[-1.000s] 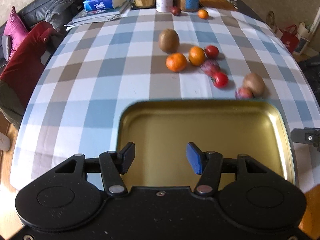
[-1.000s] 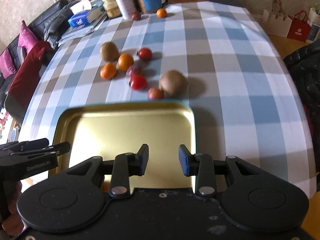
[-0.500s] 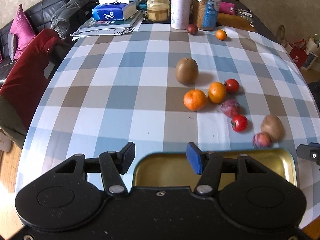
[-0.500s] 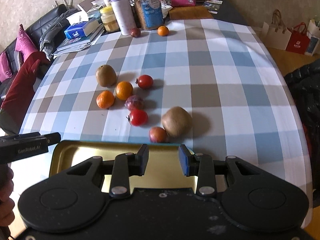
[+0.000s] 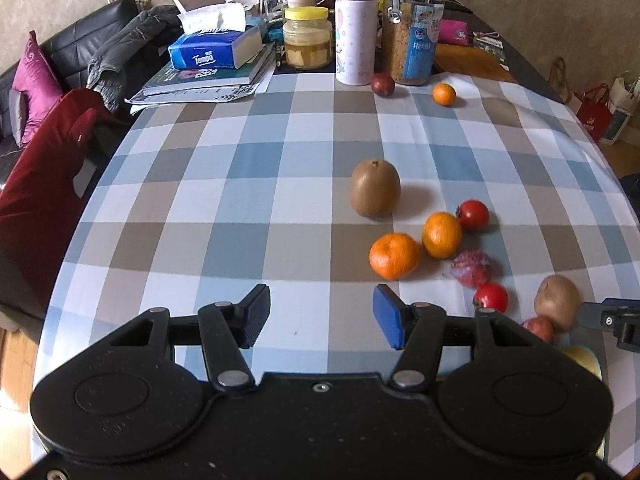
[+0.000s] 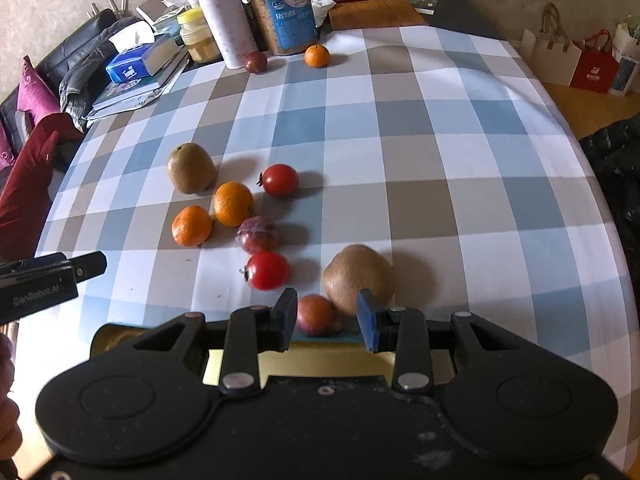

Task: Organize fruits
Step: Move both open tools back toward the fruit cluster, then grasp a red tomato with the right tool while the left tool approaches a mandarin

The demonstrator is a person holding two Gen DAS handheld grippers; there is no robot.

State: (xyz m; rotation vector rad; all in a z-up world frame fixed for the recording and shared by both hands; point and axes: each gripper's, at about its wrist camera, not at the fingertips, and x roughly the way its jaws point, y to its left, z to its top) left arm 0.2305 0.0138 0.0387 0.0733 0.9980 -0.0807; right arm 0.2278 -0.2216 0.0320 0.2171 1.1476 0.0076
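Note:
Several fruits lie loose on the checked tablecloth: two kiwis (image 6: pixel 191 168) (image 6: pixel 358 278), two oranges (image 6: pixel 233 204) (image 6: pixel 191 225), two red tomatoes (image 6: pixel 280 179) (image 6: pixel 267 270), a purple plum (image 6: pixel 257 234) and a small reddish fruit (image 6: pixel 316 315). A gold tray (image 6: pixel 336 354) lies under my right gripper (image 6: pixel 327 320), which is open and empty, with the reddish fruit just beyond its tips. My left gripper (image 5: pixel 320 316) is open and empty above bare cloth, left of the near orange (image 5: pixel 394 256). The tray barely shows in the left wrist view (image 5: pixel 584 358).
At the far end stand a purple bottle (image 5: pixel 356 28), a clear jar (image 5: pixel 414 28), a honey jar (image 5: pixel 307 38), a tissue pack on books (image 5: pixel 214 52), plus a dark plum (image 5: pixel 383 84) and small orange (image 5: pixel 445 94). A sofa with cushions (image 5: pixel 36 80) is left.
Both grippers have drawn back and tilted up, so the tray has slid almost out of view beneath them. The fruits have not moved. Both grippers stay open.

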